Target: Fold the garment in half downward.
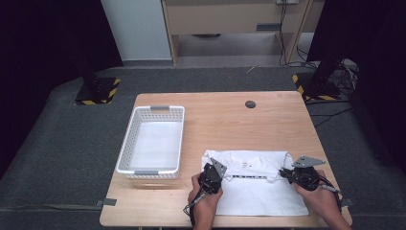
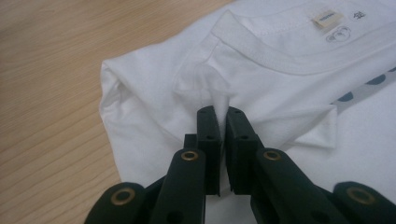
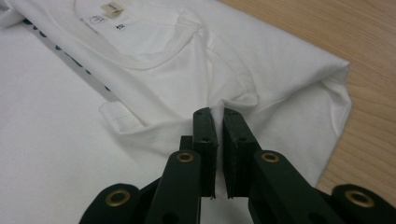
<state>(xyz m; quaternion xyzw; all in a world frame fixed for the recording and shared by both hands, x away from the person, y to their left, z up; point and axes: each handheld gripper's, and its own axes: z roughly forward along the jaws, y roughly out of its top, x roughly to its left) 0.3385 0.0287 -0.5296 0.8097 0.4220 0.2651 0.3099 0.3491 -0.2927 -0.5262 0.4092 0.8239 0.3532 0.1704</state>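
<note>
Pinching white T-shirt [image 2: 154, 93] fabric between both grippers' closed jaws.

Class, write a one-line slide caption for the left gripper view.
Left gripper shut on a pinch of the white T-shirt beside its collar.

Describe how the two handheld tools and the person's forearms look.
Both the left tool and the right tool are black, each with two flat rectangular jaws carried on linked arms with brass-coloured pivot rings. Each carries a grey three-cornered plate on top, and a dark cable trails back from each past the wrist. The forearms are bare, with no sleeves visible.
</note>
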